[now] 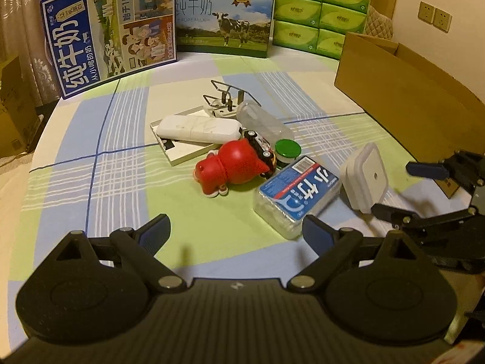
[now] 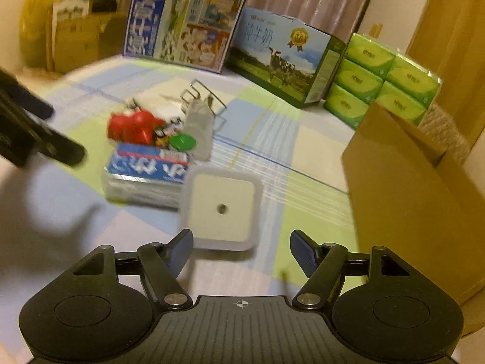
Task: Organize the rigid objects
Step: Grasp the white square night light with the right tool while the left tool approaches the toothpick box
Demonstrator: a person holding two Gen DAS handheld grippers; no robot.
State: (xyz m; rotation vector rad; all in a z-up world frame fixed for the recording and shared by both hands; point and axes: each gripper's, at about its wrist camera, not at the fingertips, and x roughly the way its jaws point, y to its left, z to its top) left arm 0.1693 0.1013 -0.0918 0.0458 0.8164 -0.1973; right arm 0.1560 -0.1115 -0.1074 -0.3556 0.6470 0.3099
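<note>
Right tongs [image 2: 241,250] spread apart, nothing gripped; white square plastic container [image 2: 220,209] sits just ahead of blue pads, not between them. Left tongs [image 1: 236,232] wide, empty, hovering over plaid-covered tabletop [image 1: 121,182]. Container lies beside clear box with blue label [image 1: 298,194]; red pig figure [image 1: 232,166] beyond. Open brown cardboard box [image 2: 418,188] at right.

Open checked bedsheet [image 1: 91,139] lies bare at nine o'clock of the central clutter [image 1: 230,142]. At three o'clock a cardboard box [image 1: 403,97] blocks passage. Milk cartons [image 1: 224,18] and tissue packs [image 1: 318,12] wall off twelve o'clock.
</note>
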